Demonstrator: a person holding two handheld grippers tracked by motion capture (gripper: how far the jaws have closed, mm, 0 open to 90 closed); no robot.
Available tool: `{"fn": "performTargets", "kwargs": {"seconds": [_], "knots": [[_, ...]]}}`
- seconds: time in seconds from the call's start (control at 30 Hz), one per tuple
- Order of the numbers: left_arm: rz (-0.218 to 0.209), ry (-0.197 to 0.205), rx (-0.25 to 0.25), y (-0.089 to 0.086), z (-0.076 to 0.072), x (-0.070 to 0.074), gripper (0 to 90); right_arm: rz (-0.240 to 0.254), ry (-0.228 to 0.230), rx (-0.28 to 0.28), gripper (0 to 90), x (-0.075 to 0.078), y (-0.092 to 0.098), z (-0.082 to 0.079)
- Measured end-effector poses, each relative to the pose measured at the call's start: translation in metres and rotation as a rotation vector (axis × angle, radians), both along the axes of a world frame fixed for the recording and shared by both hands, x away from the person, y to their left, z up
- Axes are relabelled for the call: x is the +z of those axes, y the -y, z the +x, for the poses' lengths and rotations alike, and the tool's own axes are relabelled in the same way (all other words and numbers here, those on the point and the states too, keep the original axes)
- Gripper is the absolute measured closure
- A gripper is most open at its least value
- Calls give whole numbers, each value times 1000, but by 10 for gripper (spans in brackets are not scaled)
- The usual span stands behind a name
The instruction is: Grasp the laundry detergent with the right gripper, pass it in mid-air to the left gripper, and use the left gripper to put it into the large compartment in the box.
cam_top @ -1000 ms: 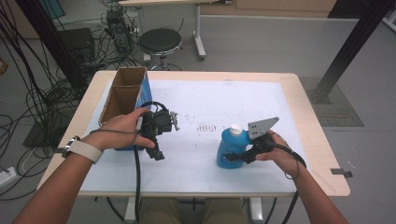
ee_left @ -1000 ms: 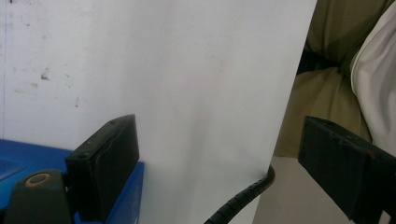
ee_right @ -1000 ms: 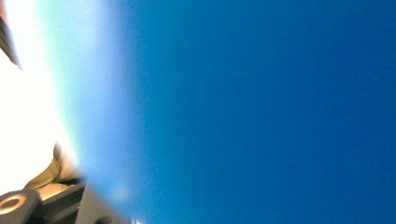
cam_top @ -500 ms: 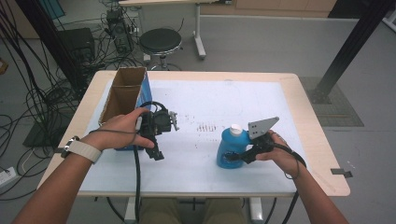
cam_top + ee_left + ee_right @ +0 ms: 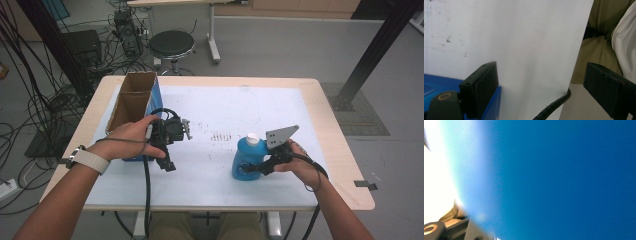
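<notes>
Open cardboard box at table's left edge; black stool beyond.

At my four o'clock the blue bottle looks smooth, glossy plastic with a white plastic cap. At ten o'clock, a box of matt brown cardboard. The table wears scuffed matt white sheet, edged in pale wood.

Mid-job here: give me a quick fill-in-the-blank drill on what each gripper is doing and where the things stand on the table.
1. The right gripper is shut on the blue ____.
2. The bottle has a ____ cap.
3. The left gripper has its jaws ____, with nothing between them.
4. The open cardboard box stands near the table's ____ edge in the high view.

Missing words: bottle; white; open; left
</notes>
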State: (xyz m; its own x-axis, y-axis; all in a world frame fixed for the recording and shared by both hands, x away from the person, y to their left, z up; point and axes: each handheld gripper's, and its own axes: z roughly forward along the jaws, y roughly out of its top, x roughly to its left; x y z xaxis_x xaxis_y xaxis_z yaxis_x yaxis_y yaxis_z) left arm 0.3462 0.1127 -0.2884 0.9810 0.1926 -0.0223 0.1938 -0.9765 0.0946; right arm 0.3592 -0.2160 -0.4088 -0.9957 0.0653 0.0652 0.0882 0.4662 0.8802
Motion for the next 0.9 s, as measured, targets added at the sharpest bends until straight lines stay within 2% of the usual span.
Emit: {"fn": "performTargets", "kwargs": {"seconds": [0.9], "knots": [[-6,4,3,-1,0,0,131,3,0,1,426,0,0,0]]}}
